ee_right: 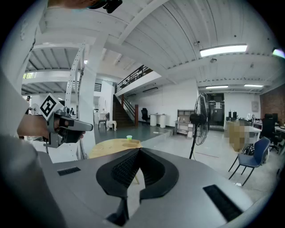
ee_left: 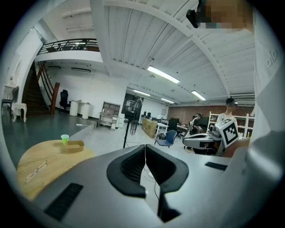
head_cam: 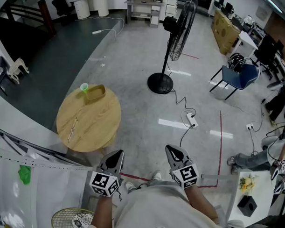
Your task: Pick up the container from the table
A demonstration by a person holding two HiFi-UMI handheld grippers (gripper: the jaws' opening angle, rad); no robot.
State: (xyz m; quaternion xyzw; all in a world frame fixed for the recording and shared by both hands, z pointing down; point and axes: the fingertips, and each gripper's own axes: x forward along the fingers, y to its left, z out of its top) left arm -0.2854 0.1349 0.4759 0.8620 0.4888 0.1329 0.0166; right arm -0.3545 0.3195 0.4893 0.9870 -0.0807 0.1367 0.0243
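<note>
Head view: container (head_cam: 95,93) long axis left-right; left gripper (head_cam: 116,156), right gripper (head_cam: 172,151) clenched, empty.

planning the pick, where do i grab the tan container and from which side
Probably its near wall: the container is shallow and open-topped, so one jaw goes inside the rim, one outside. Come in across the bare table, away from the green cup by its far corner.

One round table (head_cam: 92,123), one container (head_cam: 95,93), one green cup (head_cam: 84,87), one standing fan (head_cam: 160,82) — two hand-held grippers (head_cam: 116,156) (head_cam: 173,153).
</note>
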